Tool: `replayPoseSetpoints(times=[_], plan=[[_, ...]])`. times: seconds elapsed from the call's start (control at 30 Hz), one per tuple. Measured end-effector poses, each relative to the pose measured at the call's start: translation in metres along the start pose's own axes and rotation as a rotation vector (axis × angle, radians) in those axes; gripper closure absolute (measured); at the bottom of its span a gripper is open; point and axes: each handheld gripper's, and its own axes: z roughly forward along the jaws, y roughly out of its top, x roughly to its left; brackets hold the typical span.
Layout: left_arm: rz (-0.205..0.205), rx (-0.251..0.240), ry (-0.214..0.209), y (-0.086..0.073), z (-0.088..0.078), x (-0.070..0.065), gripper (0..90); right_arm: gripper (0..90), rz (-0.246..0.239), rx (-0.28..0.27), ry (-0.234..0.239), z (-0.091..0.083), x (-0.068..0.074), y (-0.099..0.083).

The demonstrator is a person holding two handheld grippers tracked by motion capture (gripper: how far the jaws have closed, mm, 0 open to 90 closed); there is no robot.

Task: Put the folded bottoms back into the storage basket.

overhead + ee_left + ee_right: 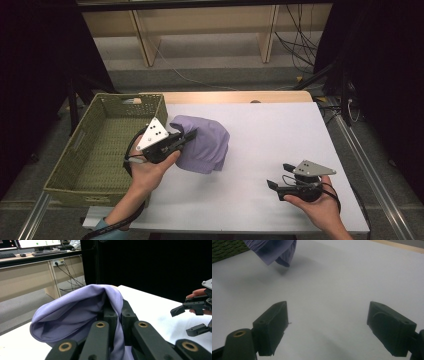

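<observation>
Lilac cloth (75, 312) between left fingers (110, 315)

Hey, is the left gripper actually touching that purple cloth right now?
Touching. The left gripper view shows the left gripper with jaws shut on a fold of the purple cloth.

Lab, black curtains (30, 75), desk w/ monitors (37, 243)

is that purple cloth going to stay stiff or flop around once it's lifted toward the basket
Probably floppy: the purple cloth folds and droops around the left gripper, whose jaws are shut on a pinch of it. It looks light, since one small pinch seems to carry the bunch. A hanging corner may drag over the green basket rim.
</observation>
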Motion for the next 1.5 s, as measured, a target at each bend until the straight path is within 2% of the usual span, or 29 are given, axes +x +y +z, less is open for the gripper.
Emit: replayPoseSetpoints(times=[0.43,0.8,1.07,1.5], plan=[[-0.002,-0.008,0.016,0.005,-0.007,0.007,86.0,18.1,-0.002,0.005,-0.001,0.000,0.000,0.000],[-0.007,-0.051,0.044,0.007,-0.012,0.011,86.0,18.1,0.000,0.004,0.002,0.000,0.000,0.000],[-0.010,-0.064,0.064,0.007,-0.015,0.013,86.0,18.0,-0.002,0.005,0.000,0.000,0.000,0.000],[-0.005,-0.056,0.082,0.010,-0.020,0.018,85.9,18.0,-0.007,0.010,-0.001,0.000,0.001,0.000]])
